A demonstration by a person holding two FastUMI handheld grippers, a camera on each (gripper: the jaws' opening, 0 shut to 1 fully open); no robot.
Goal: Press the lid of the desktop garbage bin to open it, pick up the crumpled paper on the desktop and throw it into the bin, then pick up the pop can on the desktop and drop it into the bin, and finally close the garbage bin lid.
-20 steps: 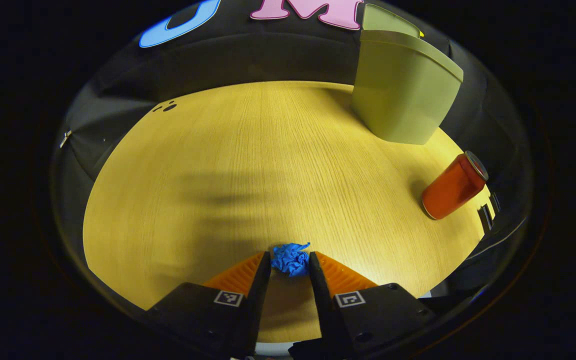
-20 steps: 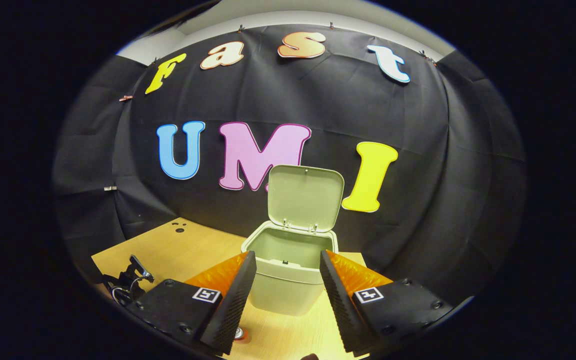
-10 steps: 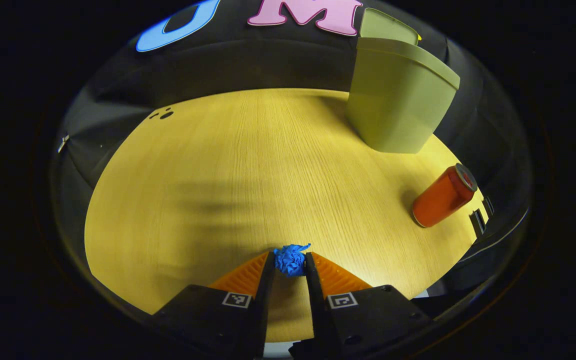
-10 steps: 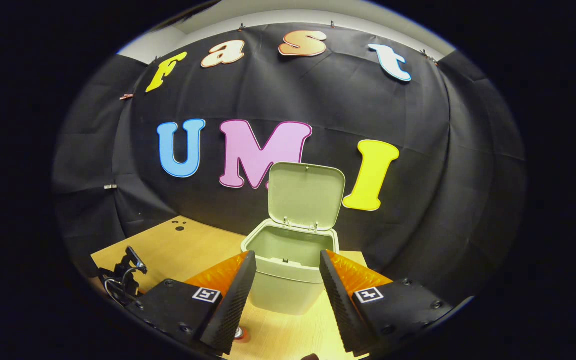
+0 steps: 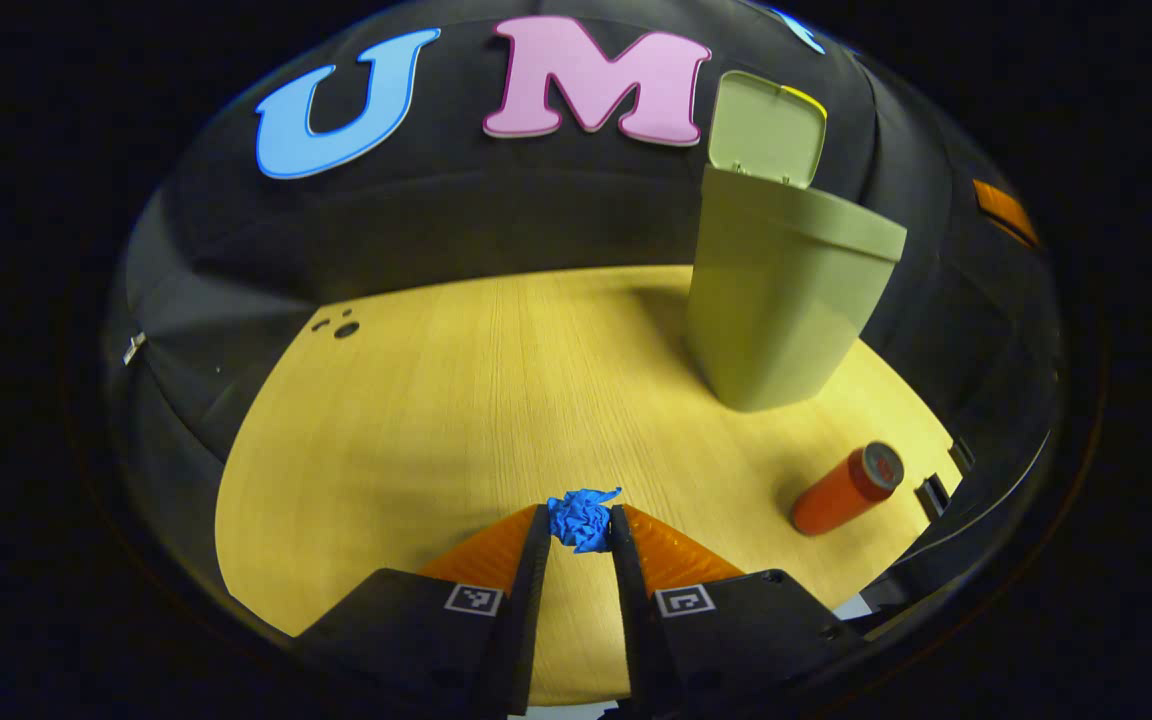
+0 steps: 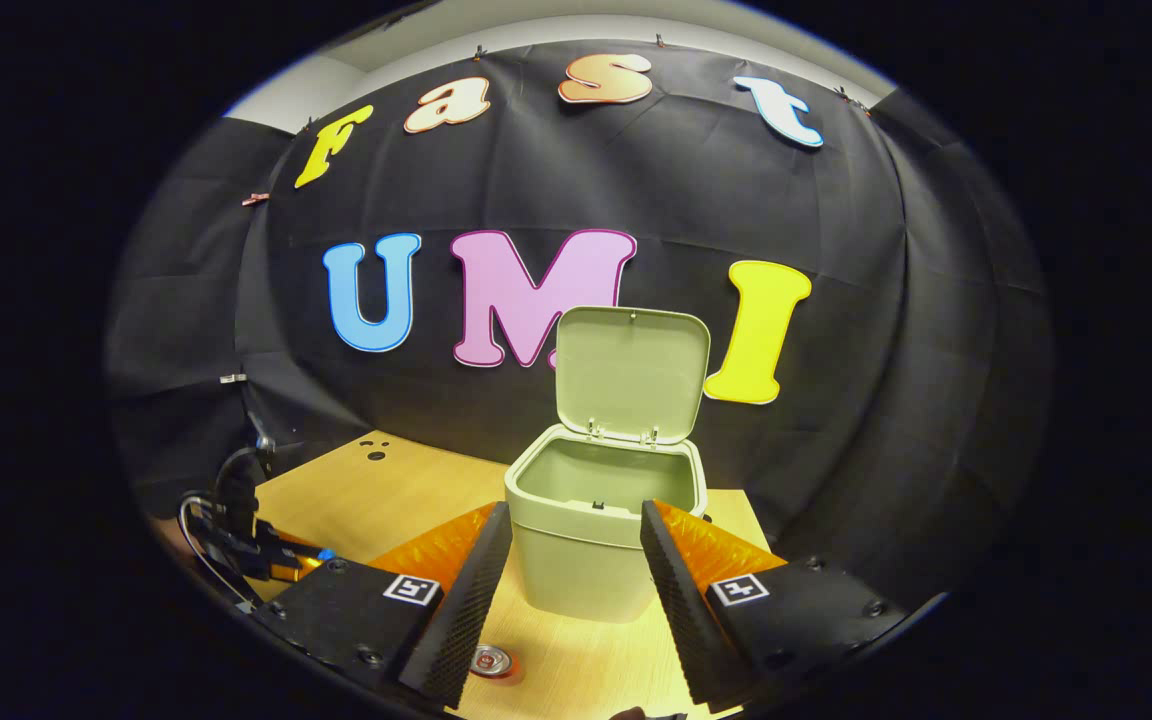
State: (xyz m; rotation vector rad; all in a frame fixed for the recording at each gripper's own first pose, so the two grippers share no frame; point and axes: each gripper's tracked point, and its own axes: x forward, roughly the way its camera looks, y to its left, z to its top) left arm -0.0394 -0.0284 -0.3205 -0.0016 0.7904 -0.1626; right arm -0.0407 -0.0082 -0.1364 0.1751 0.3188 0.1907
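The left tool [image 5: 581,525] has risen off the pale wood-grain surface [image 5: 416,440], pinching the crumpled blue paper ball [image 5: 582,518]. At two o'clock stands the sage-green plastic bin [image 5: 786,290], lid [image 5: 766,130] upright; at three o'clock, an orange cylindrical can [image 5: 844,490]. The right tool [image 6: 576,570] gapes empty.

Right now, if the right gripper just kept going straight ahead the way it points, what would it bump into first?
Most likely the green bin: it stands dead ahead between the right gripper's open fingers, lid raised. How far off it is, the picture leaves unclear.
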